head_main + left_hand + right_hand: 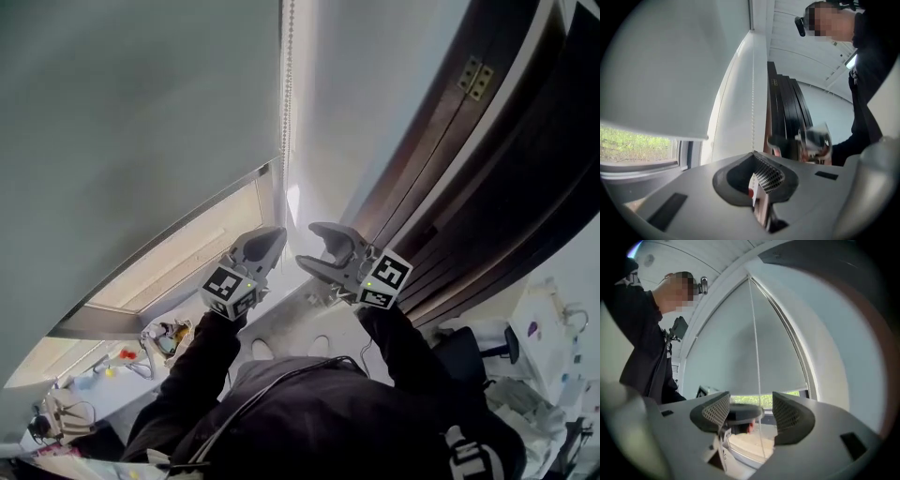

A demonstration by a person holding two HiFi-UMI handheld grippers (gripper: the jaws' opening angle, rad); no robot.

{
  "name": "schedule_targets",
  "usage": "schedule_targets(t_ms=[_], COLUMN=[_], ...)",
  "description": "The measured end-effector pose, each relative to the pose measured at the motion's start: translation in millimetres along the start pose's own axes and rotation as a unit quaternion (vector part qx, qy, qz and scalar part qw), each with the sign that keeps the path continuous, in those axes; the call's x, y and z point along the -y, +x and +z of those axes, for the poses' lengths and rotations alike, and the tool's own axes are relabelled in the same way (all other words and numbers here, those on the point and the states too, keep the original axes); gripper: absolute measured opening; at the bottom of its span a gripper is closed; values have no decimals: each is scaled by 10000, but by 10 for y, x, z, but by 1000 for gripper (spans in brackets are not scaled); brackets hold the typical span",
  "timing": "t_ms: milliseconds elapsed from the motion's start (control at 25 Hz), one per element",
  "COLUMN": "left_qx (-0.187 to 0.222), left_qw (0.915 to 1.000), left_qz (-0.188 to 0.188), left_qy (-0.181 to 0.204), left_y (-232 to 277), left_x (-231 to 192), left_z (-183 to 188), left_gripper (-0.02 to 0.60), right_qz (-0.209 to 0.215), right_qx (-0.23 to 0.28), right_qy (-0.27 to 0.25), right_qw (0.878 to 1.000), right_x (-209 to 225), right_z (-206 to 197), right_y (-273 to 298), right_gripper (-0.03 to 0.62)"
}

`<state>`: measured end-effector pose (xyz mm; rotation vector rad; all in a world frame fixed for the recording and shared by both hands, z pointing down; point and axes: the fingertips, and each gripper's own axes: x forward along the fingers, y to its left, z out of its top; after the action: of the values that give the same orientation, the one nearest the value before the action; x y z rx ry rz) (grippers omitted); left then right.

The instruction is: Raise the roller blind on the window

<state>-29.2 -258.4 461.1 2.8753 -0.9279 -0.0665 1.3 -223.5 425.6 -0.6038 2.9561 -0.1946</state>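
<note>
The grey roller blind [141, 112] covers most of the window, and a strip of bright glass shows under its bottom bar [651, 133]. Its white bead chain [287, 94] hangs by the window's right edge. My left gripper [276, 240] is shut on the chain, which runs down into its closed jaws [755, 168] in the left gripper view. My right gripper [307, 246] is level with it, just to its right, and open. In the right gripper view the chain [754, 343] passes between the spread pads [787, 413] without touching them.
A dark wooden door frame [487, 169] with a brass hinge [475, 78] stands close on the right. The pale window sill [169, 272] lies below the blind. A cluttered desk [159, 337] is at the lower left and an office chair [487, 347] at the lower right.
</note>
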Motion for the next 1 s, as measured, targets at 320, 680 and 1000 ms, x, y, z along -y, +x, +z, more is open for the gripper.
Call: schedule_targets(t_ms=[320,680,1000], left_qx=[-839,-803,-813], left_qw=[9937,9951,9953], left_qz=[-424,-229,-200], left_qy=[-608,-527,-492], left_y=[-57,-224,-323], left_x=[456,380,408], left_z=[-1283,-1320,-1358], left_gripper=[6,8,6], right_qz=[273,507,452], right_qx=[304,399,115], right_qy=[-496,-427,-375], right_qw=[9979,9970,9982], right_x=[-32,-182,-185], right_z=[896,1070,985], right_y=[254,315,432], right_gripper=[281,126,108])
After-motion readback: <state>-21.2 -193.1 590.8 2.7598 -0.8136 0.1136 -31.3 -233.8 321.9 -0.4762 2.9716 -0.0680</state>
